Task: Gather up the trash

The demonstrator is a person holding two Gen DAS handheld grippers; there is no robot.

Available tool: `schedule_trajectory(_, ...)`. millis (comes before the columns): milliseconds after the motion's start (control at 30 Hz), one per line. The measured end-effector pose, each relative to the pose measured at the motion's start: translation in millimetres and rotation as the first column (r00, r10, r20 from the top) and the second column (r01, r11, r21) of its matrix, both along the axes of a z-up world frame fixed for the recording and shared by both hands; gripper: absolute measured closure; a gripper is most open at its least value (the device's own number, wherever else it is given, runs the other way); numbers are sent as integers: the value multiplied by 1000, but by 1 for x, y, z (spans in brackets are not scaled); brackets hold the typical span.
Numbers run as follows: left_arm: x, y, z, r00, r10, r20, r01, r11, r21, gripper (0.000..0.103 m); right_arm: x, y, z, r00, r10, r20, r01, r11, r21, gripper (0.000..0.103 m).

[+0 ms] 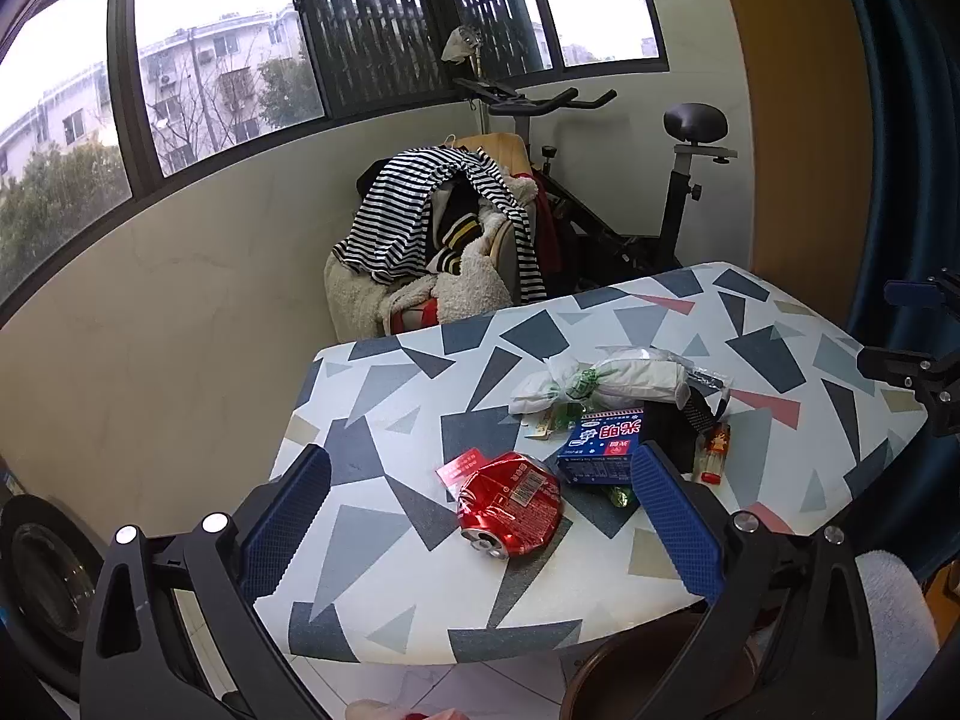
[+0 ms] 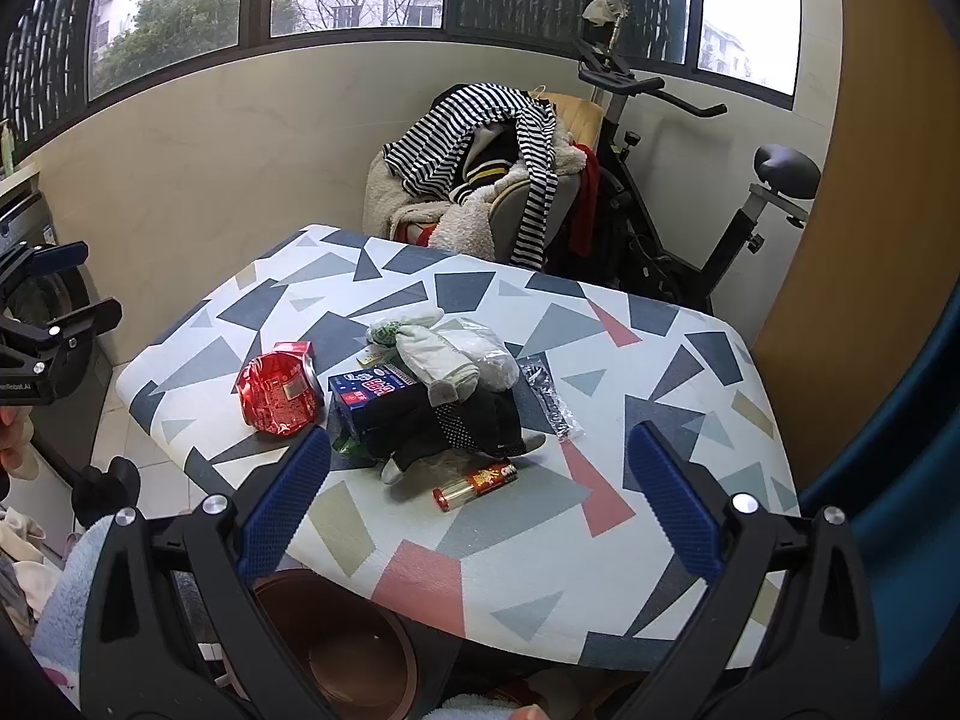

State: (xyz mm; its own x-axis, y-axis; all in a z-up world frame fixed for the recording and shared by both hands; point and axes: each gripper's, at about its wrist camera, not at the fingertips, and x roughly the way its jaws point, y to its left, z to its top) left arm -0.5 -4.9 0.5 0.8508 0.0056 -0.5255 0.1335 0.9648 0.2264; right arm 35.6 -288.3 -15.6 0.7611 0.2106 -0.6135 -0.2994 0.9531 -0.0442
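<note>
looking forward along your two grippers, you see first the big table [image 2: 600, 552] with its cloth of grey, blue and pink triangles. behind it stand a chair heaped with clothes [image 2: 480, 180], a striped shirt on top, and an exercise bike [image 2: 720, 228] at the wall under the windows. under the near edge of the table there is a brown round bin [image 2: 348, 654].

the trash lies together near the middle of the table. the white crumpled bags [image 2: 456, 354] are the biggest piece, resting on a black cloth item [image 2: 456, 426] in front of them. the crushed red can [image 1: 510, 504] lies on its side, apart to the left of the pile, and the blue carton [image 1: 600, 447] is just beside it, partly under the black cloth. a clear empty wrapper [image 2: 549, 399] lies to the right of the pile. the smallest is the lighter [image 2: 474, 485], alone at the near side.

your left gripper [image 1: 480, 516] is wide open and holds nothing; the red can appears between its fingers. your right gripper [image 2: 480, 504] is also wide open and empty, hanging over the near edge of the table.
</note>
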Motion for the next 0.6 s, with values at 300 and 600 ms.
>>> schedule_trajectory(300,-1,-2,-1,1000,-2,1,2,1000,3,5,1,-5,-4,1000,-9,-5,9,1000,7,5)
schedule_trajectory(600,-1,-1,-1,1000,-2,3,2,1000,3,5,1,-4,-4,1000,-11,-5,12,1000,9,5)
